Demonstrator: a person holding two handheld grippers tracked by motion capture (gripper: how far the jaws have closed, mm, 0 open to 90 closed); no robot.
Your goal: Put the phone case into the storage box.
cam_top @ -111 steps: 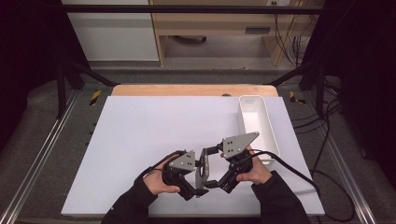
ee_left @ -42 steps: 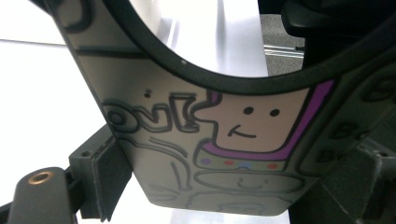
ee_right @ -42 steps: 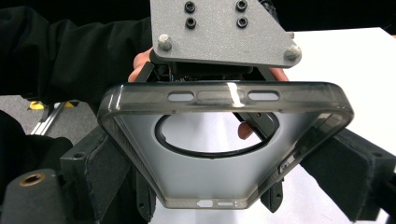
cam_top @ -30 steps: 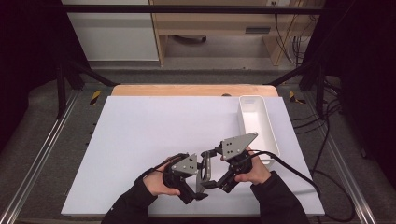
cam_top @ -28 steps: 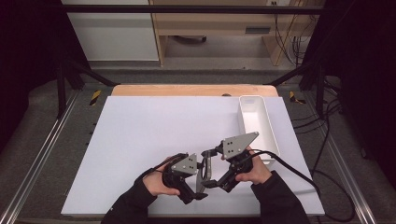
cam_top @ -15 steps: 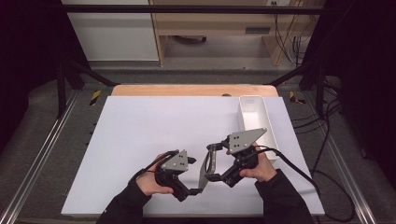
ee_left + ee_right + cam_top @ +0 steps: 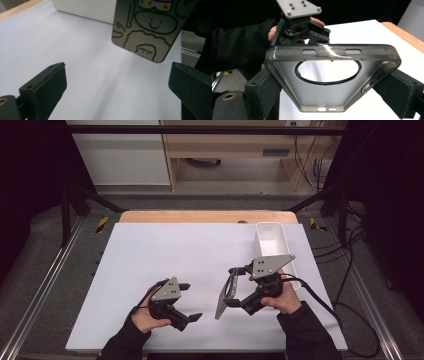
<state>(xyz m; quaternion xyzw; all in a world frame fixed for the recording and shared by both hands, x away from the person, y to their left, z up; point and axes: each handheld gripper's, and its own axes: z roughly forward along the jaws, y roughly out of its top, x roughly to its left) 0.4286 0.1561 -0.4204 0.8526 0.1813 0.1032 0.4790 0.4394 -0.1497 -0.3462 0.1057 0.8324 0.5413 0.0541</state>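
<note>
At a white-topped bench, a person works two handheld grippers over a smoky translucent phone case. The right gripper, held in the right hand, has its fingers closed on the case across its width, one pad pressing each long edge, so the case hangs clear of the bench surface, standing roughly on edge and tilted. In the right gripper view the case's open inner side faces the camera, with a large round camera cutout near the top rim and small slots along that rim and the bottom. The left gripper view shows the case's back, printed with black cartoon line drawings and a few coloured dots. The left gripper, in the left hand, sits a little apart to the case's left, its fingers spread wide after just opening, with bare bench surface between them and the case beyond their tips, untouched. A narrow white tray stands on the bench just behind the right gripper, near the far right edge.
</note>
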